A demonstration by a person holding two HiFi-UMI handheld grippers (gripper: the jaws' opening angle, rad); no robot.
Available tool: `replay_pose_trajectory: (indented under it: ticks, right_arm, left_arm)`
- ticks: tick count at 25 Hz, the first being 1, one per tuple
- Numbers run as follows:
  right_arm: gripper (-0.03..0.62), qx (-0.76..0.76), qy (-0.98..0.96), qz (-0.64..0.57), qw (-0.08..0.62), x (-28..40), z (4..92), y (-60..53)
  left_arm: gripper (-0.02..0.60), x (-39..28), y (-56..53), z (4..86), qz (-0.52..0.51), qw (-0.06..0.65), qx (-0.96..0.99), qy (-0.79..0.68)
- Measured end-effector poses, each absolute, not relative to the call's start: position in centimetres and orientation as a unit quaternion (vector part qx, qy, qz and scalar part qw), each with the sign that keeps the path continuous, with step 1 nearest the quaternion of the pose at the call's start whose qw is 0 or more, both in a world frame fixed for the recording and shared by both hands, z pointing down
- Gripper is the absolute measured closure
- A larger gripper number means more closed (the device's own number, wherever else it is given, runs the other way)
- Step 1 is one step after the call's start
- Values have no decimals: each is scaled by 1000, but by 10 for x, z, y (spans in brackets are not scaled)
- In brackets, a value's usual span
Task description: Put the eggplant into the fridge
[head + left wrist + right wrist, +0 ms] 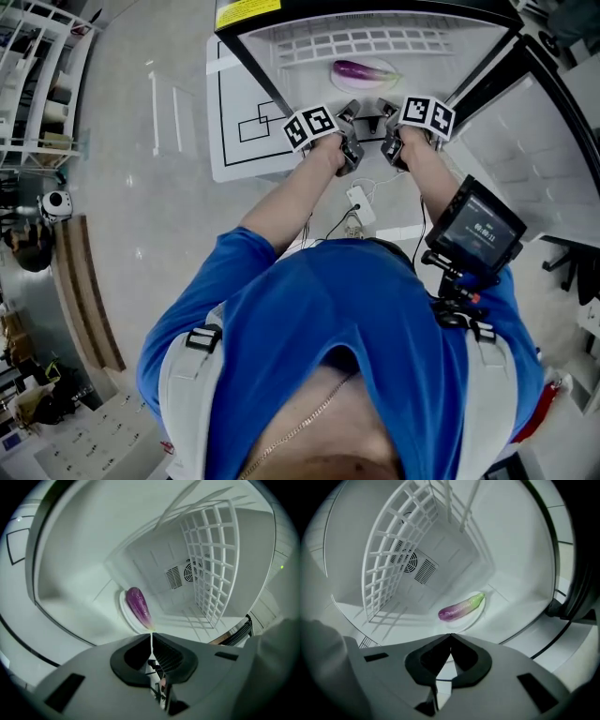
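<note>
Open white fridge (309, 19), wire shelf (375, 42) and vent grille (423, 571) inside, eggplant (364, 70) lying on white plate (459, 623) on fridge floor, forearms side by side, left gripper (349, 111) and right gripper (386, 108) at the doorway, tilted slightly down, jaws closed, empty.

Your eggplant (362, 70): purple, green at the stem end | pose: lying on its side on a white plate (471, 618) | place: inside your open white fridge (302, 73)
</note>
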State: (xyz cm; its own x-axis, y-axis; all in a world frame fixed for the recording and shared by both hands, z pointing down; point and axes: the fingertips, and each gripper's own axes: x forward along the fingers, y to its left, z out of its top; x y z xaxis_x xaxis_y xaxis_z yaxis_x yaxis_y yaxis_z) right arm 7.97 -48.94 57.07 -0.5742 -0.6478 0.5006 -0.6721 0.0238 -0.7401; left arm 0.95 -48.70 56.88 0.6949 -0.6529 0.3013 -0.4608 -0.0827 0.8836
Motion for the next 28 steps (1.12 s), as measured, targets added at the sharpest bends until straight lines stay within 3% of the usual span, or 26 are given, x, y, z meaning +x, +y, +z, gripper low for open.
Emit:
replay_pose_trajectory:
  ticks: [3, 10, 15, 21, 28]
  right_arm:
    - [591, 473, -724, 503, 3, 72, 549, -434]
    - [591, 488, -756, 436, -6, 76, 523, -434]
    - [591, 506, -779, 370, -5, 71, 487, -347]
    - [591, 508, -800, 320, 7, 65, 474, -339]
    - [591, 512, -809, 290, 3, 53, 455, -235]
  left_arm:
    - [573, -5, -435, 549, -84, 541, 746, -380]
    - [573, -10, -440, 530, -80, 491, 781, -378]
    - [573, -21, -360, 498, -73, 439, 815, -371]
    - [573, -30, -356, 486, -72, 402, 833, -372]
    - [574, -45, -256, 463, -77, 372, 849, -366]
